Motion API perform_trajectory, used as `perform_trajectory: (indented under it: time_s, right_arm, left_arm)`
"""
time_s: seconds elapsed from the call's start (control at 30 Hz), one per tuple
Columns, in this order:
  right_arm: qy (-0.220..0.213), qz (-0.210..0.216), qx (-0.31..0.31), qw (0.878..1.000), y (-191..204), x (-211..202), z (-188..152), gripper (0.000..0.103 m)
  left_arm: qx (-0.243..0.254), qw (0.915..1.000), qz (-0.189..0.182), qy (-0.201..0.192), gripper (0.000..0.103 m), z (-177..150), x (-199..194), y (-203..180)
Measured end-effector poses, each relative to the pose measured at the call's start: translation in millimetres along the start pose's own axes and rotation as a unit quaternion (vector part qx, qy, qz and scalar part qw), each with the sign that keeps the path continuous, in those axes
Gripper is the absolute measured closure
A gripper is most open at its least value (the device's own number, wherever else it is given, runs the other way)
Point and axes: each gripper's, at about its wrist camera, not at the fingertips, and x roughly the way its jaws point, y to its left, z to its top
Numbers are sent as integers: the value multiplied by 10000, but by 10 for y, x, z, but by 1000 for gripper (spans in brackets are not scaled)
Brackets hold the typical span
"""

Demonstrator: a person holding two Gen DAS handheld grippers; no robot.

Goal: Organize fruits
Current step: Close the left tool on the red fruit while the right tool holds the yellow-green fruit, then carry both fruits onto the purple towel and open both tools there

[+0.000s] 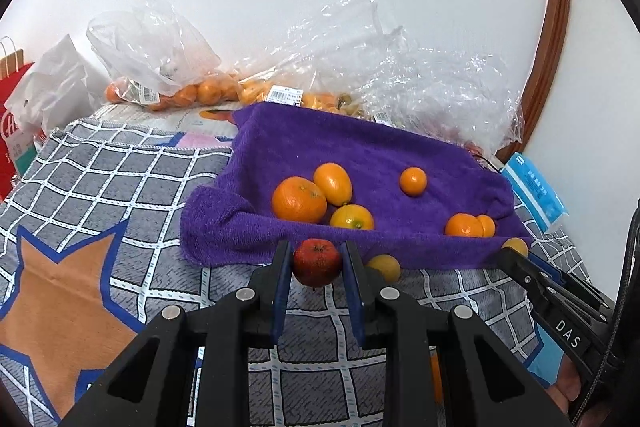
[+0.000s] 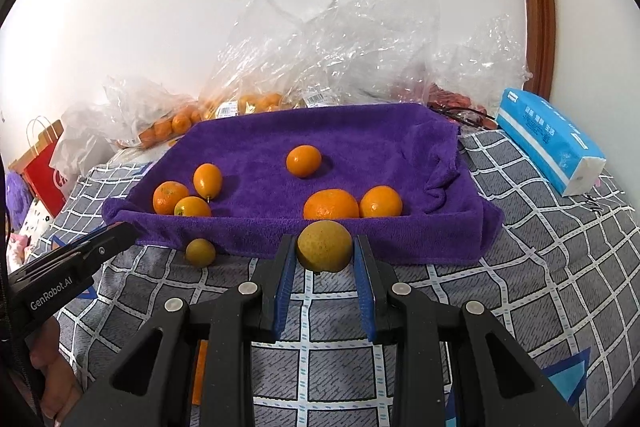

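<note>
Fruit sits in both tools: the left gripper (image 1: 317,261) pinches a small red fruit (image 1: 317,262), the right gripper (image 2: 324,251) a yellowish citrus (image 2: 324,245). Lift each over the purple towel's (image 2: 360,143) raised front edge (six oranges inside), lower gently, then release, lest they roll

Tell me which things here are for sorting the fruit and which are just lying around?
For the job:
- red fruit, held in the left gripper
- yellowish fruit, held in the right gripper
- purple towel with orange fruits on it
- loose yellow fruit beside the towel

Just lying about:
- tissue pack
- red paper bag
- checked blanket
</note>
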Motion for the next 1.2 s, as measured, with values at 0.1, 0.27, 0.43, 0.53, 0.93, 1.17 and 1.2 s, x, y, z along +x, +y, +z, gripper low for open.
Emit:
perform_trajectory:
  time_s: [0.1,0.27,0.43,0.53,0.93,1.17,1.2]
  right_arm:
    - [-19,-10,2,10000,1,-5,7,74]
    - [-154,-3,-8,9999,11,-54,18,74]
    - [-219,3,-17,9998,21,-71,24,74]
    - [-248,2,-2,9997,23,-73,24,74]
    - [-191,-29,219,9996,-5,-64,72,74]
    - [-201,168,167,9995,70,-174,308,74]
    - [-224,214,200,9993,75,-182,346,74]
  left_arm:
    - [-6,10000,34,-43,79,6,-6,-3]
    - [3,9999,89,-108,79,5,-22,-17]
    - [2,9998,131,-161,79,7,-39,-19]
    - [16,9997,127,-186,79,13,-50,-20]
    - [-124,9998,135,-97,79,123,-122,78]
    - [-129,9996,59,-241,79,397,-282,32]
    - [-100,9995,77,-298,79,438,-287,14]
